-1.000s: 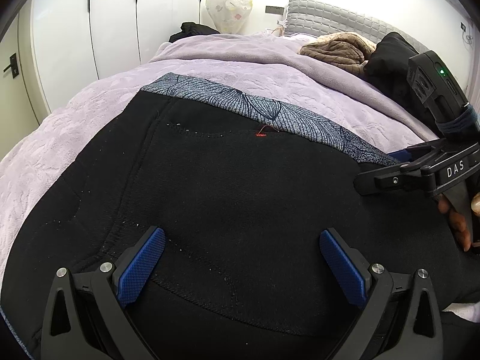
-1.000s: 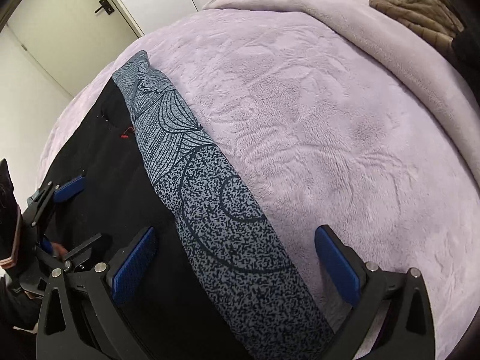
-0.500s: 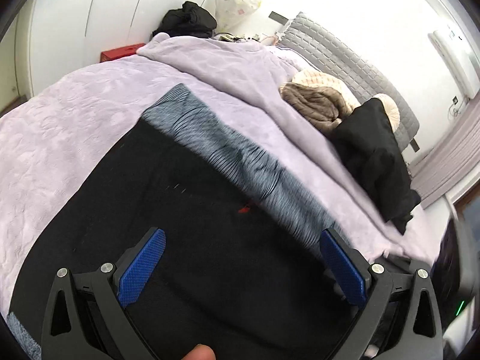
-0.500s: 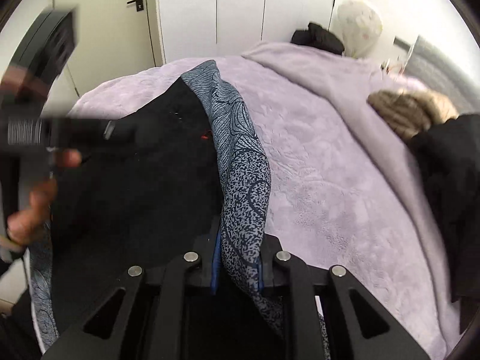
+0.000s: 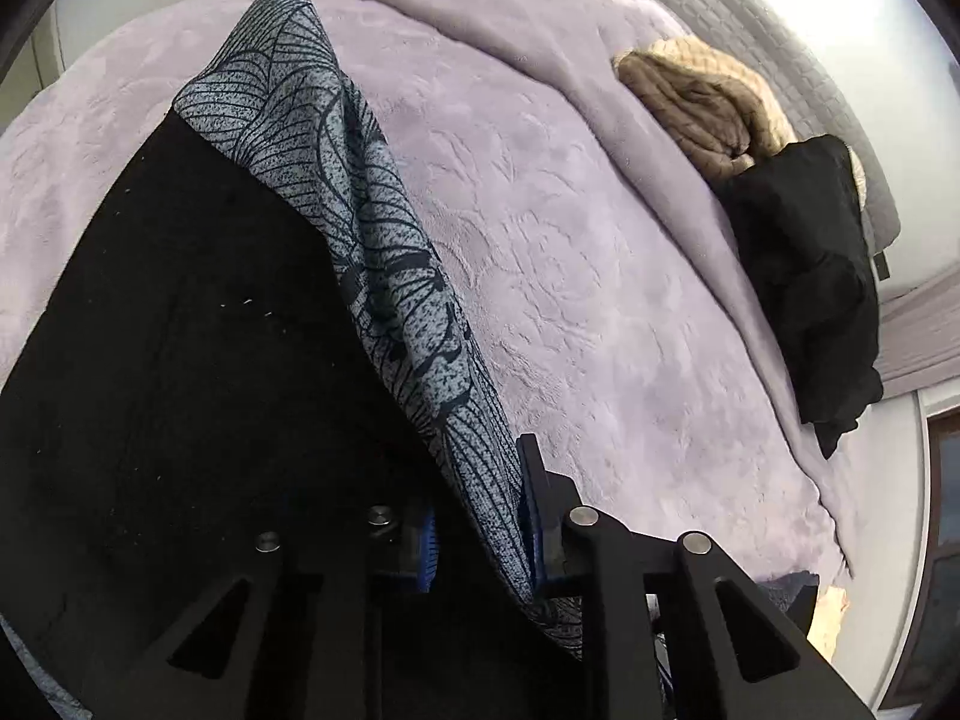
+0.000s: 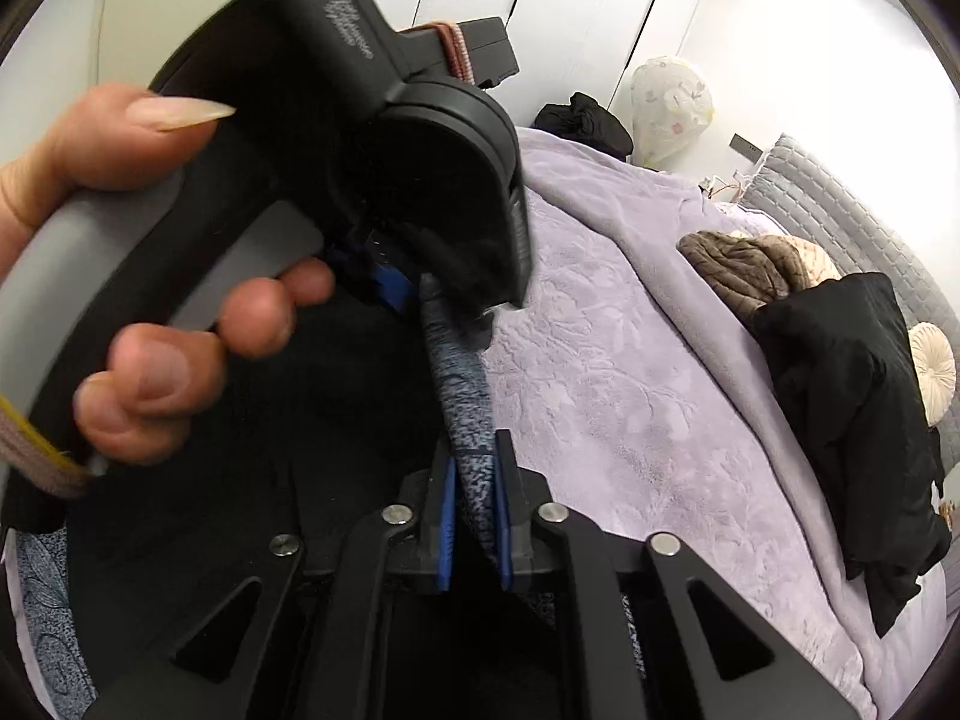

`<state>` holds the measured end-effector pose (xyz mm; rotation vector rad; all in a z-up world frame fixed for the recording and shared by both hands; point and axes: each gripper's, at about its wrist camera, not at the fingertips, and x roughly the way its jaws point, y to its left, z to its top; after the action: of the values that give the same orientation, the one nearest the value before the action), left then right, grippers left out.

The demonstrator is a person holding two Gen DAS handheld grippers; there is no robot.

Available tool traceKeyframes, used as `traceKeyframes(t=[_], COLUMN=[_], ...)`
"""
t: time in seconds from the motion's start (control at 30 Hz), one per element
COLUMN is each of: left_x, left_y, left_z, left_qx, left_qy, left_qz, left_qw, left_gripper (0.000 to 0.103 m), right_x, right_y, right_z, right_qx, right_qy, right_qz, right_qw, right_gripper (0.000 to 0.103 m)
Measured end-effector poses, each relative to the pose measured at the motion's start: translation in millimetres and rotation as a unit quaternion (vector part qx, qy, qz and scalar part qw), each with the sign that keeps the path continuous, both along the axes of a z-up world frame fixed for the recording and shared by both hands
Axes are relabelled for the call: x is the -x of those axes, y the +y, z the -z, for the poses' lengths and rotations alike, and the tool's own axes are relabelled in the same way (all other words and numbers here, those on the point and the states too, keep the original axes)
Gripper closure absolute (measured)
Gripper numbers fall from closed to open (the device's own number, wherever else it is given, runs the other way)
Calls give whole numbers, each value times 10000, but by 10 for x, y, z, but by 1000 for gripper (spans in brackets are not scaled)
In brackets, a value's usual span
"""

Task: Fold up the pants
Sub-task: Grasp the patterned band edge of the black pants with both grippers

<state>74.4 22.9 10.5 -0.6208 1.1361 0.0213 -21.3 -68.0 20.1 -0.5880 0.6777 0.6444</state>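
Black pants (image 5: 180,360) with a grey leaf-patterned band (image 5: 360,228) along their edge lie on the lilac bed cover. In the left wrist view my left gripper (image 5: 474,480) has its jaws closing on that band, the blue pads pinching the fabric. My right gripper (image 6: 474,468) closes on the same band (image 6: 459,384) a short way along, cloth squeezed between its pads. The right wrist view shows the left gripper (image 6: 432,294) close ahead, held by a hand (image 6: 150,372), with the band stretched taut and lifted between the two grippers.
The lilac blanket (image 5: 600,300) spreads to the right. A brown knit item (image 5: 702,102) and a black garment (image 5: 810,276) lie near the grey quilted headboard (image 6: 840,210). White wardrobe doors (image 6: 570,12) stand behind the bed.
Both grippers stood open over the pants a second ago. The right one shut on the patterned band first, then the left; both have risen and drawn close together with it.
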Motion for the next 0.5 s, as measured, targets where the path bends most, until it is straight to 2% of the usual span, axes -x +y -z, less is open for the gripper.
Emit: traceKeyframes(t=[0.1, 0.23, 0.27, 0.37, 0.5], left_x=[421, 1150, 1402, 1806, 2194], left_y=[-1, 14, 35, 130, 362], left_z=[-262, -563, -563, -440, -67], left_qx=[-122, -178, -161, -41, 436], left_qy=[-493, -1173, -1289, -1389, -1188], left_qz=[-58, -145, -175, -169, -218], left_qw=[9987, 9928, 9914, 9902, 9917], left_gripper=[84, 84, 84, 84, 84], right_x=[191, 696, 876, 1361, 1810], right_y=[-47, -142, -147, -72, 117], right_z=[-92, -311, -349, -326, -18], right_qx=[-15, -158, -165, -63, 235], right_qy=[-182, -482, -539, -585, -368], right_qz=[-59, -137, -200, -387, -666], right_qw=[9998, 9986, 9982, 9975, 9968], right_gripper=[95, 95, 95, 95, 95])
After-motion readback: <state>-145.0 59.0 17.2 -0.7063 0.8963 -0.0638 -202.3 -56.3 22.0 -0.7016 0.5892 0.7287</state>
